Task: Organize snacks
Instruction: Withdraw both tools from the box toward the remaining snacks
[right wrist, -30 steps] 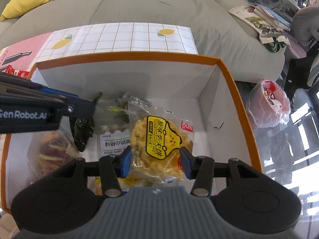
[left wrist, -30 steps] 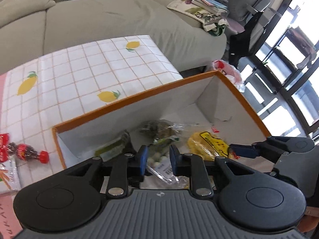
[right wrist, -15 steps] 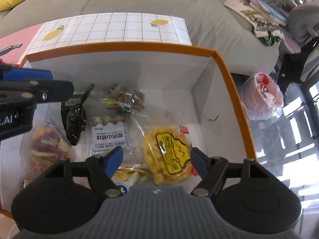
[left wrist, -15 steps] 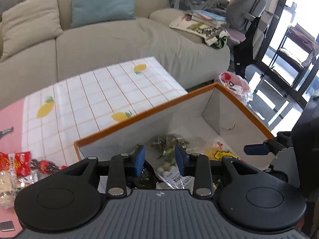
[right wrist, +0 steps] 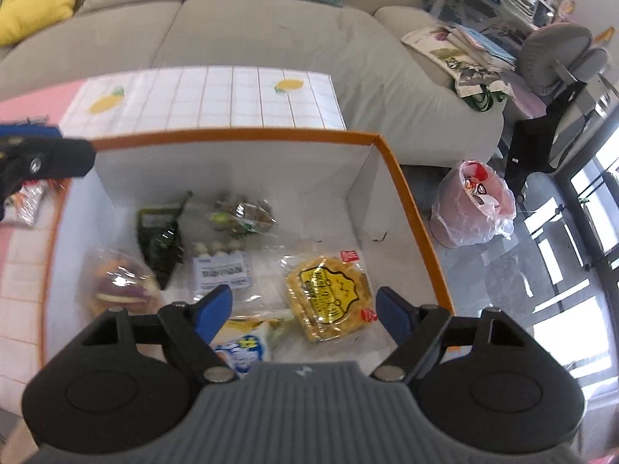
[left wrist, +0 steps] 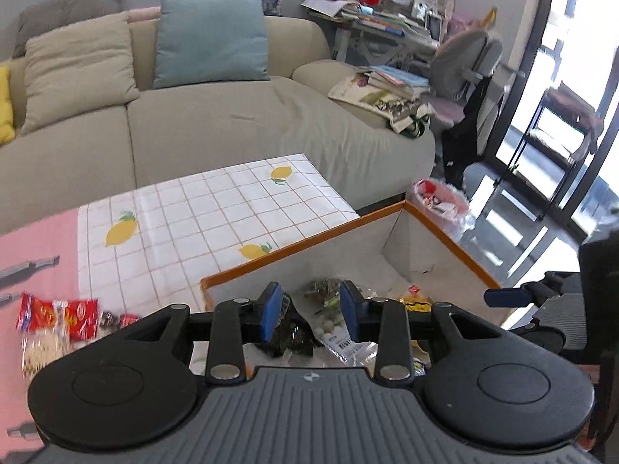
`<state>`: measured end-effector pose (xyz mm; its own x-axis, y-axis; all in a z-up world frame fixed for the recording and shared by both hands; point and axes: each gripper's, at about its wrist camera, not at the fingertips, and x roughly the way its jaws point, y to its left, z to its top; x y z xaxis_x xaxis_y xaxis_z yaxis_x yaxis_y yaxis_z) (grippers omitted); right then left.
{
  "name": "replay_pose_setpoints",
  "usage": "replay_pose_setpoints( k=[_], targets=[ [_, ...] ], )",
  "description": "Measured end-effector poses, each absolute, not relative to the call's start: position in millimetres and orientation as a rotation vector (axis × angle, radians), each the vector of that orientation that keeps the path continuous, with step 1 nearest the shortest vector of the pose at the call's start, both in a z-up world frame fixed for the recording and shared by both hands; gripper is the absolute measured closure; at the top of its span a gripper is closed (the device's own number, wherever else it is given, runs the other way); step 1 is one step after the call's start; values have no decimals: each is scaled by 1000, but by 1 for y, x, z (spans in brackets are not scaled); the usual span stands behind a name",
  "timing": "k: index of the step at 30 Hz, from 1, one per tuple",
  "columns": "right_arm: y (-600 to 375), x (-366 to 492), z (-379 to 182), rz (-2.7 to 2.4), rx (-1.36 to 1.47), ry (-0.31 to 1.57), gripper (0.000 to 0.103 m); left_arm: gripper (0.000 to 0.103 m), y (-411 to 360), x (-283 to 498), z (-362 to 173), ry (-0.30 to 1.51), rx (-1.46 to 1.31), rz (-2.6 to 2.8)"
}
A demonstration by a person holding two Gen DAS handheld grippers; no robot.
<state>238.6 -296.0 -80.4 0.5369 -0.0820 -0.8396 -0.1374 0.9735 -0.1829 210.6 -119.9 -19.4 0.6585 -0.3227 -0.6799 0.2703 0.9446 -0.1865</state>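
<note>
The orange-rimmed box (right wrist: 410, 208) sits on the table (left wrist: 201, 216), whose cloth is white squares with lemons, and everything here is placed by that box. The right tongs (right wrist: 303, 309) hang above the box's near right part, tilted steeply down into it; their blue pads stand wide apart, having just been opening, and nothing is pressed between them. Seen through their gap, the yellow snack packet (right wrist: 329, 297) lies flat on the box floor, touched by neither pad. Left of that packet on the box floor lie a clear bag of small white balls (right wrist: 220, 266), a dark green packet (right wrist: 162, 239) and a bag with purple and orange pieces (right wrist: 120, 290); a bag of brown bits (right wrist: 243, 212) rests nearer the far wall, and a blue-and-white packet (right wrist: 243, 348) lies at the near edge. The left tongs (left wrist: 309, 311) hover over the box's near left side, angled less steeply, with a moderate gap between the pads and nothing gripped; their opening has levelled off. From the right wrist view a finger of the left tongs juts in at the box's left rim. Outside the box, to its left on the table, lie red snack packets (left wrist: 58, 315).
</note>
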Motion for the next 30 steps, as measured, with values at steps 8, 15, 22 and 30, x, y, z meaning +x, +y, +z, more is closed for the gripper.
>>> replay_pose_setpoints(
  k=[8,15,22,30],
  targets=[
    [-268,195,-46,68,-70,899,23,52,-47,175,-14,790,-193,-332],
    [-213,160,-36,174,28,832,20,52,16,147,-15,782,-306,-316],
    [-162,139,-45,274,117,838,20,52,59,125,-9,740,-351,-263],
    [-122,133,-70,318,200,907,20,52,86,119,-16,726,-348,-208]
  ],
)
